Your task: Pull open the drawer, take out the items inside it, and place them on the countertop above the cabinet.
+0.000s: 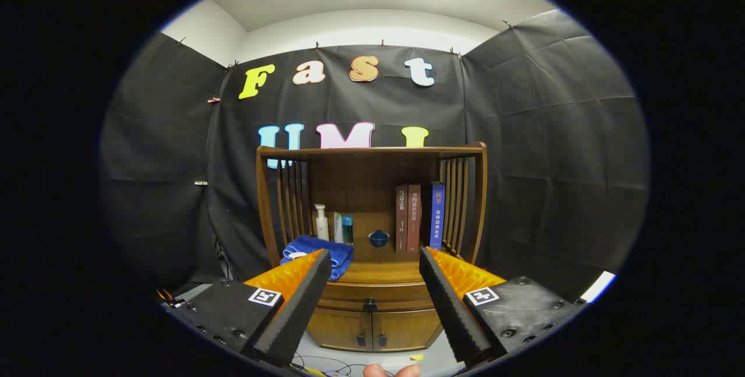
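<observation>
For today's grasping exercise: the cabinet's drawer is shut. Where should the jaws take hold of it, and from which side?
Grip the small dark knob at the middle of the drawer front, coming straight from the front. It is the one part that juts out from the flat face. The gripper is open, its jaws wide apart with the knob between and beyond them, so close on the knob's sides and pull back.

We see our claw (375, 266) spread wide with nothing between its fingers, and the closed drawer (372, 295) with its dark knob (369, 306) just ahead of them. Beyond the fingers, on the countertop (378, 272), lie a folded blue towel (320, 249), bottles (321, 223), a small blue cup (378, 238) and upright books (419, 217).
</observation>
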Demonstrator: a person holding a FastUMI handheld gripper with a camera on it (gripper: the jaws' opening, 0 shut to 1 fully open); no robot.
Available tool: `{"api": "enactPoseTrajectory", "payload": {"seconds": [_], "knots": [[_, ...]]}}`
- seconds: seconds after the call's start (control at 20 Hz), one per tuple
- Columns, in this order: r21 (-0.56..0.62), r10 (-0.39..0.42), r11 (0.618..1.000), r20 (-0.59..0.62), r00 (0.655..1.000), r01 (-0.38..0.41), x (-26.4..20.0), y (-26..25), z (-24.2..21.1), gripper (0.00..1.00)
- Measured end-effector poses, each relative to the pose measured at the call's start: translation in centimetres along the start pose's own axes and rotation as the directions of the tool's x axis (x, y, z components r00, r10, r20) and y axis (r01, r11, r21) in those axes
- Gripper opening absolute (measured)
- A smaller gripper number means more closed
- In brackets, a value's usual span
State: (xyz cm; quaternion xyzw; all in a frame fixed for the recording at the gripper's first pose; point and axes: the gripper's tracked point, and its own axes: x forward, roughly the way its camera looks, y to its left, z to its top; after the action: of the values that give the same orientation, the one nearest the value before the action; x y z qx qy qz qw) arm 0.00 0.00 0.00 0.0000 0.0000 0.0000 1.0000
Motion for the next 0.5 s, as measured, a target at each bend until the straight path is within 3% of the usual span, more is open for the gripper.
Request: {"api": "enactPoseTrajectory", "payload": {"seconds": [0.5], "knots": [[0.0, 0.003, 1.0, -0.002, 1.0, -0.003, -0.11, 0.11, 0.36, 0.99]]}}
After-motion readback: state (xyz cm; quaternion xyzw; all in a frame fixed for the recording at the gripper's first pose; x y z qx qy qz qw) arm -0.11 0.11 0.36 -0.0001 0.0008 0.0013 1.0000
